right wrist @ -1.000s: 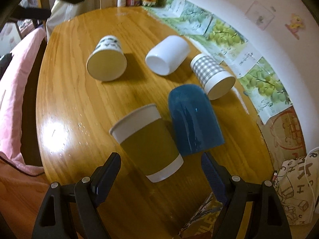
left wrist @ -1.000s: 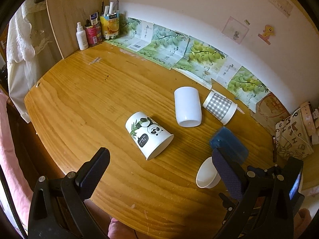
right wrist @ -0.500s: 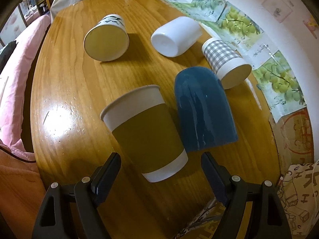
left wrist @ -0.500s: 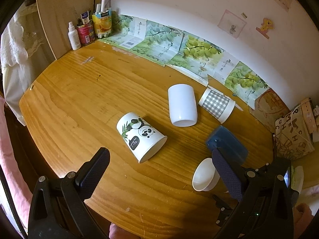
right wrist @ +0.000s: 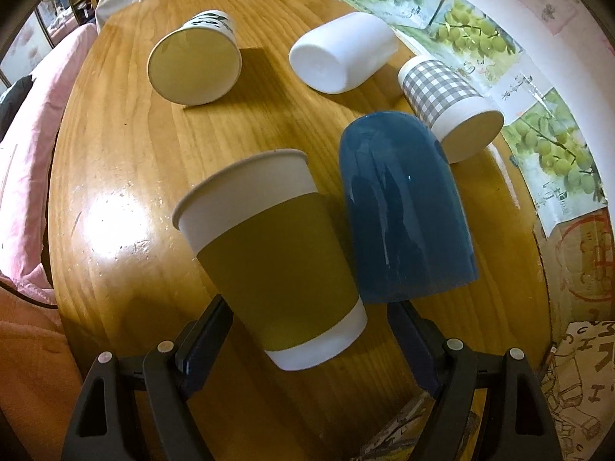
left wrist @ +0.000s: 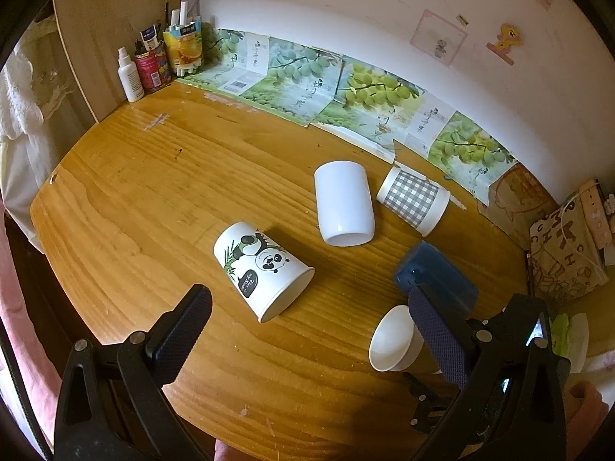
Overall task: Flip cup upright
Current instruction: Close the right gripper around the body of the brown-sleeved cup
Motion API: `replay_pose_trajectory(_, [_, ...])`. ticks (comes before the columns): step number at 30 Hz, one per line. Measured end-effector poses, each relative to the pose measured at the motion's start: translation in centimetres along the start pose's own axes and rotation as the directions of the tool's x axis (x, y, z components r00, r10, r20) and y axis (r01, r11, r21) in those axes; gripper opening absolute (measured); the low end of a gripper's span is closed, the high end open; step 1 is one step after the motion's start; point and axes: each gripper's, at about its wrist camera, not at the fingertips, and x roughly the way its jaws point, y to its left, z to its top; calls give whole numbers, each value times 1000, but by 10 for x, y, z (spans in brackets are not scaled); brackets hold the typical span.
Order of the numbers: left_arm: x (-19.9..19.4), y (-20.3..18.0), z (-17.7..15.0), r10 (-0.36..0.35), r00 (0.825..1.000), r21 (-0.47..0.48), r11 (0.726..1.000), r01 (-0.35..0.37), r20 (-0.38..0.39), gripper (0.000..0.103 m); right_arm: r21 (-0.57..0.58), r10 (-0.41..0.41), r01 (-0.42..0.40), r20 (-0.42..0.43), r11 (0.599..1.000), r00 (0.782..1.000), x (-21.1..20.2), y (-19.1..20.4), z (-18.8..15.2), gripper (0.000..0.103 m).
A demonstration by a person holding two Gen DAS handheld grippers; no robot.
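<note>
Several cups lie on their sides on the wooden table [left wrist: 127, 199]. A paper cup with an olive sleeve [right wrist: 276, 265] lies right in front of my open right gripper [right wrist: 311, 342], its base between the fingers, not gripped. A blue cup [right wrist: 403, 207] lies beside it. Farther off lie a panda cup [right wrist: 196, 65], a white cup [right wrist: 346, 53] and a checked cup [right wrist: 446, 103]. My left gripper [left wrist: 307, 334] is open and empty above the near table edge, short of the panda cup [left wrist: 261, 265]. The olive cup's mouth [left wrist: 392, 342] shows by its right finger.
Bottles and a pen holder [left wrist: 153, 65] stand in the far left corner. Grape-print paper sheets [left wrist: 346, 92] line the wall. A printed paper bag [left wrist: 565, 253] sits at the right edge. Pink cloth [right wrist: 27, 153] lies beyond the table's left edge.
My right gripper has moved forward, so the olive cup's base now lies between its fingers. My left gripper has drawn back and risen a little. The cups have not moved.
</note>
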Motion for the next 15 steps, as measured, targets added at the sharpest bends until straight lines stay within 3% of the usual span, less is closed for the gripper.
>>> replay_pose_trajectory(12, [1,-2,-2,4,1000,0,1000,-3,-2,102,4,14,-14,-20,1000,1000,15,-1,5,83])
replay_pose_trajectory(15, [-2,-1,-2,6,1000,-3,1000,-6,4,102,8,16,-16,-22,1000,1000,18,-2,5,77])
